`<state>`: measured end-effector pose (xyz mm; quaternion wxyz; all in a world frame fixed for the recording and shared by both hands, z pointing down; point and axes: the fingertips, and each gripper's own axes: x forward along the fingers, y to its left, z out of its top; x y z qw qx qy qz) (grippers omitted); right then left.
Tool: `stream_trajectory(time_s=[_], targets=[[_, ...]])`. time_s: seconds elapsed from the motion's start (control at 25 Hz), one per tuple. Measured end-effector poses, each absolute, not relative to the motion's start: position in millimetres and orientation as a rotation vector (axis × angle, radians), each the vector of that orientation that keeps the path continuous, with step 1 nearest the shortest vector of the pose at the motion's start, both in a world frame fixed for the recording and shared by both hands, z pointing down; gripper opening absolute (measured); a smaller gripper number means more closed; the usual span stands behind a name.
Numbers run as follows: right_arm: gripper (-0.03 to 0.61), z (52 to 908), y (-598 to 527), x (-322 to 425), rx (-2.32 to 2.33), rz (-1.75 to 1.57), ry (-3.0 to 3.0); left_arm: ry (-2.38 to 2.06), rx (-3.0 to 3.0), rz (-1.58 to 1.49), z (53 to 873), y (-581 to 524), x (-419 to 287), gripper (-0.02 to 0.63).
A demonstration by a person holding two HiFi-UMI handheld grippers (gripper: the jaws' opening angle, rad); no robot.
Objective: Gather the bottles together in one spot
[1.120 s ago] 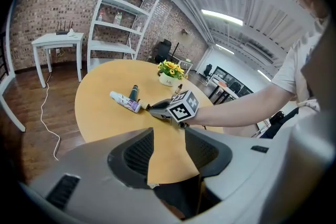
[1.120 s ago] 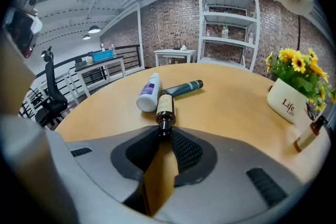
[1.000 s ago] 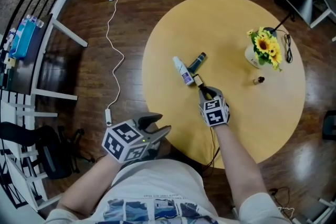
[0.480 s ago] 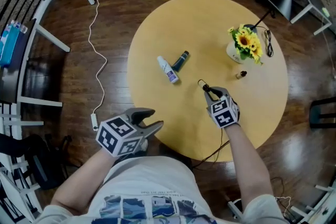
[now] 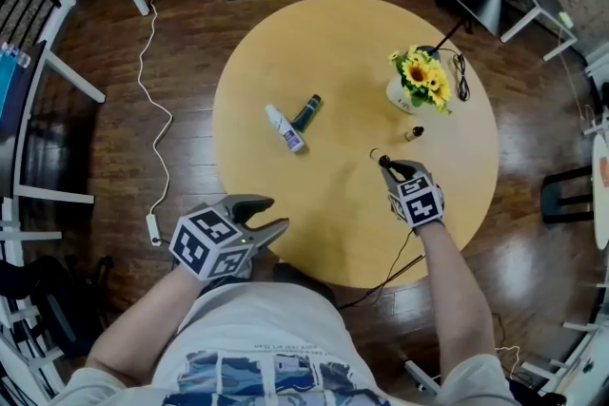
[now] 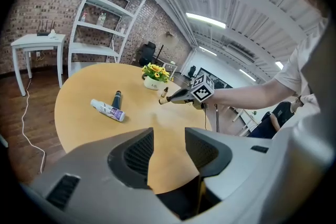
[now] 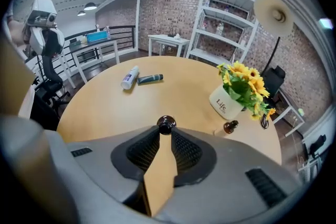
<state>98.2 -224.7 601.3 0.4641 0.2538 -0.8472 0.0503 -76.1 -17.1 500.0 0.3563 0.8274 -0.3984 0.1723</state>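
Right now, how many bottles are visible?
4: a white bottle and a dark bottle lying close together, a small brown bottle by the flower pot, one dark-capped bottle in the right tool.

Bright even overhead light, soft shadows, fisheye-warped edges

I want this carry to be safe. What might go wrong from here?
The right gripper pinches a small dark brown bottle only at its tips, so it may slip out. Setting it beside the small amber bottle by the white sunflower pot might topple either.
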Motion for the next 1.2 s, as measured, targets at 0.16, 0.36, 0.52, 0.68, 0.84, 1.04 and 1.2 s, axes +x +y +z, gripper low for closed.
stream_trajectory(time_s=[0.16, 0.36, 0.52, 0.68, 0.84, 1.04, 1.2], targets=[[0.089, 585, -245, 119, 0.673, 0.196, -2.050, -1.011, 2.156, 0.435, 500, -22, -71, 0.163], [0.089, 576, -270, 128, 0.715, 0.322, -2.036, -1.008, 2.157, 0.432, 501, -23, -72, 0.163], [0.089, 582, -291, 130, 0.773, 0.480, -2.028, -1.021, 2.143, 0.445, 503, -23, -77, 0.163], [0.089, 597, -309, 132, 0.824, 0.649, -2.009, -1.038, 2.120, 0.443, 508, -23, -82, 0.163], [0.089, 608, -324, 131, 0.834, 0.709, -1.975, -1.051, 2.102, 0.431, 511, -24, -83, 0.163], [0.089, 617, -335, 129, 0.824, 0.760, -1.920, -1.075, 2.076, 0.411, 514, -21, -88, 0.163], [0.089, 626, -343, 130, 0.813, 0.775, -1.868, -1.092, 2.051, 0.401, 520, -19, -92, 0.163]])
